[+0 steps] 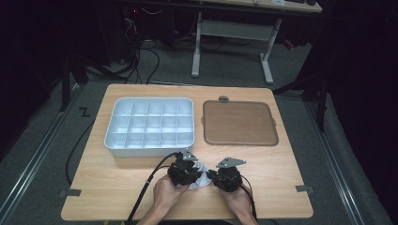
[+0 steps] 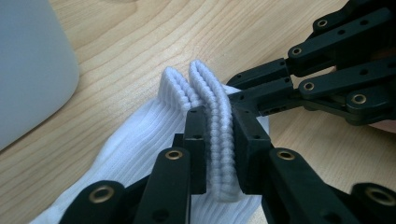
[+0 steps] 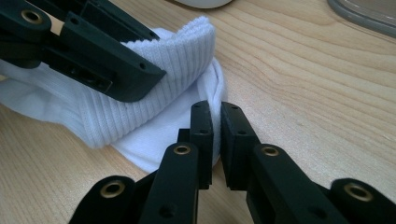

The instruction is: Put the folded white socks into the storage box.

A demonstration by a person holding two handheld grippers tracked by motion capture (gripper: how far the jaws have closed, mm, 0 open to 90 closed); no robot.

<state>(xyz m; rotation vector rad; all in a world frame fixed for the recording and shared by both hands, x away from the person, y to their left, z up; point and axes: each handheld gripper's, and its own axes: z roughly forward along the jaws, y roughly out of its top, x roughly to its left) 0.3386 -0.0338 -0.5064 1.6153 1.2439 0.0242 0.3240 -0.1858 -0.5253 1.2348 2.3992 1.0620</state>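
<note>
Both tongs pinch the white sock (image 2: 219,140) near the table's (image 1: 281,187) front edge.

in the high view the white sock (image 1: 201,176) is mostly covered by the left gripper (image 1: 187,172) and right gripper (image 1: 224,177). beside the sock, the grey tray (image 2: 28,70) is blurred and cut off.

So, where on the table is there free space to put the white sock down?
Bare wood lies left of the left gripper below the compartment tray, and right of the right gripper below the brown lid. Around the sock, between both grippers, it is crowded.
</note>
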